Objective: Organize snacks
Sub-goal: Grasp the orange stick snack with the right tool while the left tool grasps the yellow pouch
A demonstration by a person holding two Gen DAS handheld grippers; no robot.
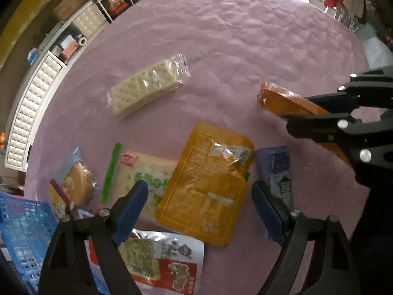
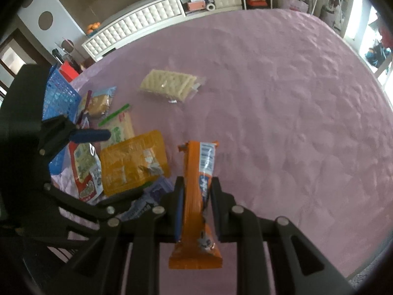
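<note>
Orange snack bar clamped lengthwise in right tool, pointing away; left tool wide, empty.

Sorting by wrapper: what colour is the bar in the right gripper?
Orange bar, with a white barcode strip; clearest in the right wrist view.

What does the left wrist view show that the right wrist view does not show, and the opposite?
Only the left wrist view: the open left tool seen whole, above the yellow-orange flat pouch.
Only the right wrist view: the barcode on the orange long wrapper, and a bowl of oranges on the white cabinet.
Both: the right tool shut on that wrapper, the clear cracker pack, the blue plastic basket and the pink cloth.
</note>
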